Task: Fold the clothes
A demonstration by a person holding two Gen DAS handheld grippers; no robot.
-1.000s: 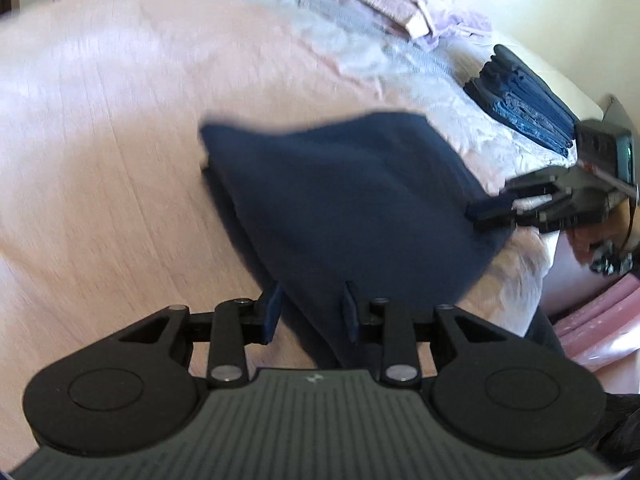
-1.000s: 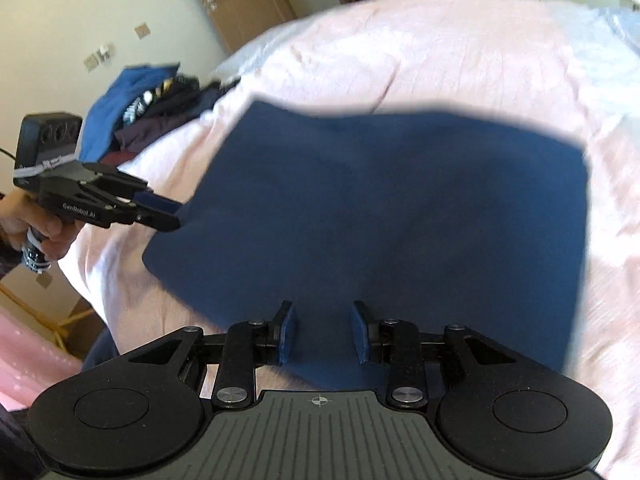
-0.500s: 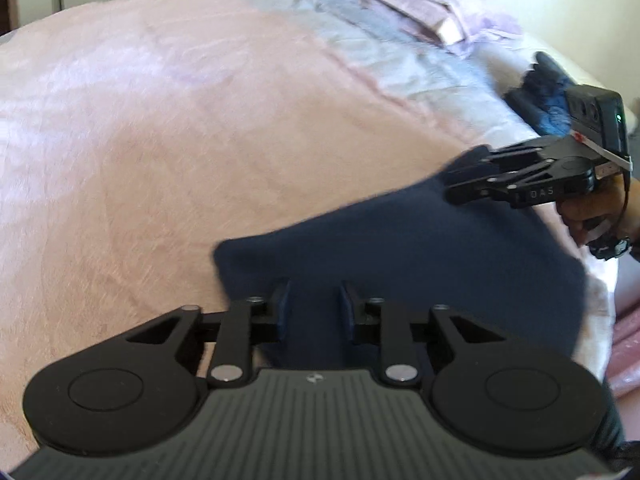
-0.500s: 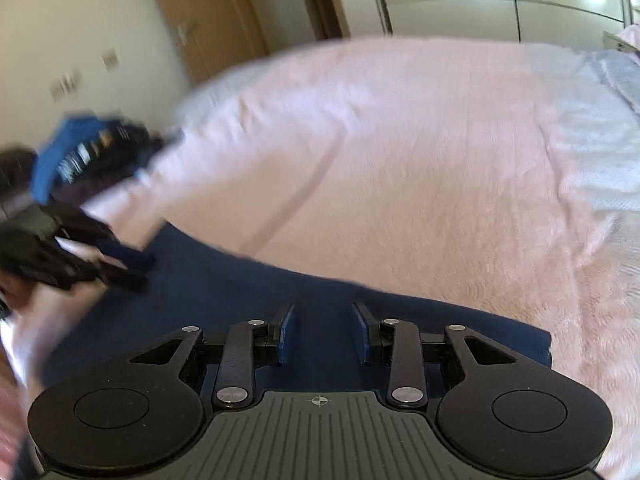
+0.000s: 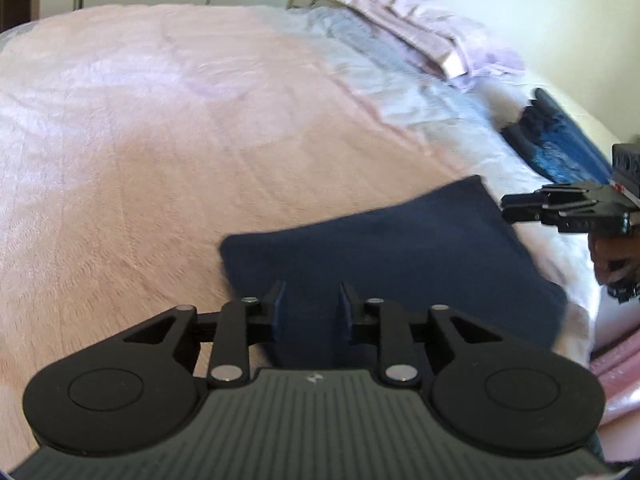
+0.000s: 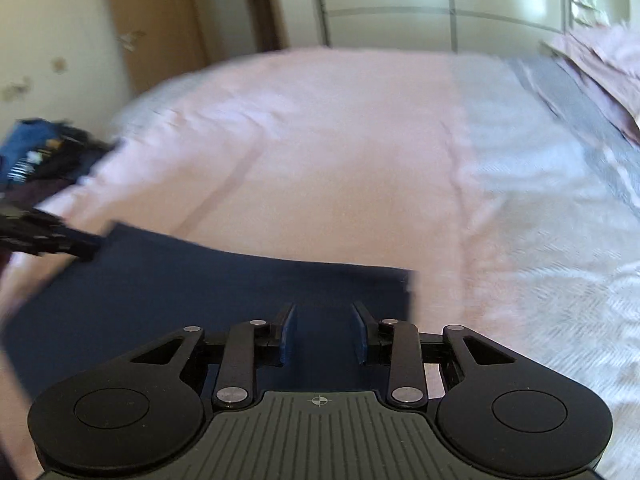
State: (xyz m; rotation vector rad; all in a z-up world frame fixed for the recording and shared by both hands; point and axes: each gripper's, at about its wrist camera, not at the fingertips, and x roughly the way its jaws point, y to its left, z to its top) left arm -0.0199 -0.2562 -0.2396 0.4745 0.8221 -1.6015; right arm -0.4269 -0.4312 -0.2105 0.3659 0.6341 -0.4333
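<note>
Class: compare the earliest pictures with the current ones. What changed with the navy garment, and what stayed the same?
The navy garment, spread wide earlier, now lies on the bed as a shorter folded band. The right claw sits off its corner. The folded pile stayed put.

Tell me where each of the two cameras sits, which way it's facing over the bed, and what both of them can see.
Left wrist: sits on the left gripper, looks down across the pink bedspread toward the pillows; shows its own fingers, the right gripper and the hand holding it.
Right wrist: sits on the right gripper, looks across the bed toward the wardrobe doors; shows its own fingers and the left gripper at the left edge.
Shared: the navy garment, bedspread, each other's gripper.
</note>
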